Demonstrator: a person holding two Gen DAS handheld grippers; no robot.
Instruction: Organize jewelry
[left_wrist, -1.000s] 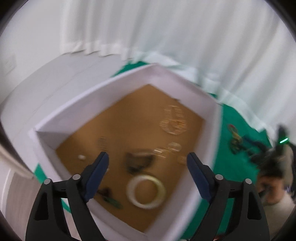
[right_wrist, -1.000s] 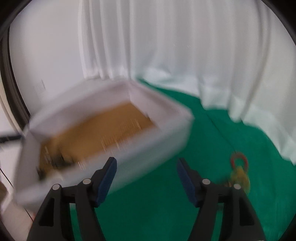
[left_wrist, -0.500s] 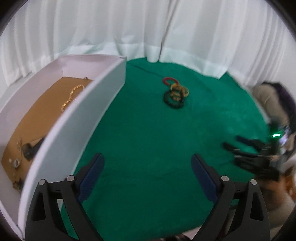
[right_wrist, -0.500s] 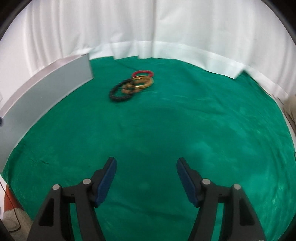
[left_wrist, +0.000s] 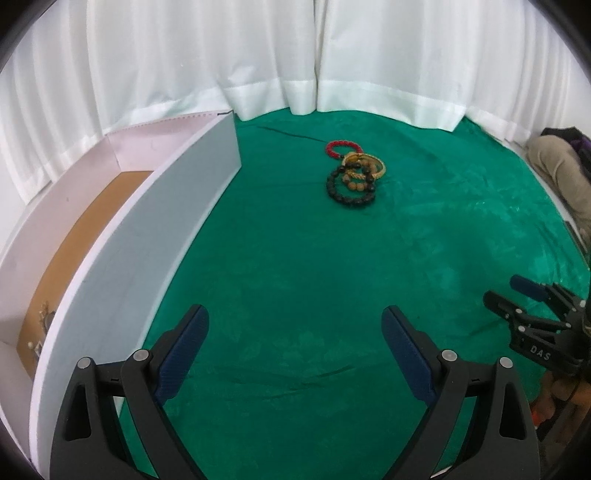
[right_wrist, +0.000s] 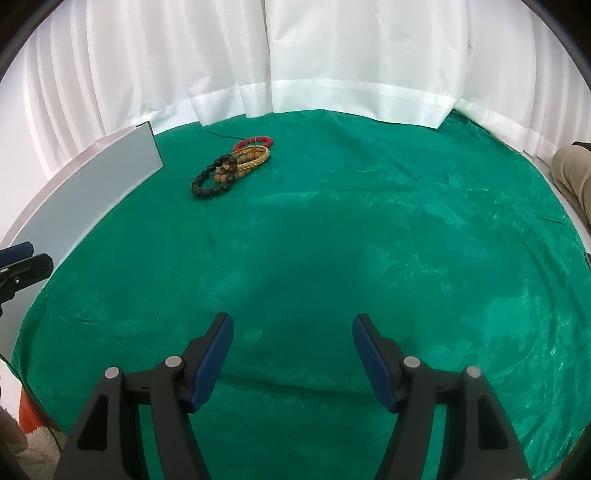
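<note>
Curtain (left_wrist: 258, 55): white, pleated, hanging behind the far edge of the table.
Table cloth (right_wrist: 369, 240): green, lightly creased, covering the whole table top.
Box (left_wrist: 122, 251): white, open-topped, brown floor; along the left edge of the table, far corner close to the curtain hem; small jewelry pieces, too small to identify, near its front corner.
Left gripper (left_wrist: 295, 343): black frame, blue pads; jaws spread wide after a recent widening, nothing between them; over bare cloth near the front edge, just right of the box wall.
Right gripper (right_wrist: 291, 350): black frame, blue pads; jaws parted, narrower than the left, empty; over bare cloth toward the front edge.
Bracelet pile (right_wrist: 231, 166): overlapping, on the cloth toward the far edge, near the box's far corner, well apart from both grippers.
Black bead bracelet (left_wrist: 347, 195): nearest of the pile.
Brown bead bracelet (left_wrist: 356, 181): overlapping the black one.
Gold bangle (left_wrist: 378, 166): behind the brown beads.
Red bead bracelet (left_wrist: 341, 146): farthest back.
</note>
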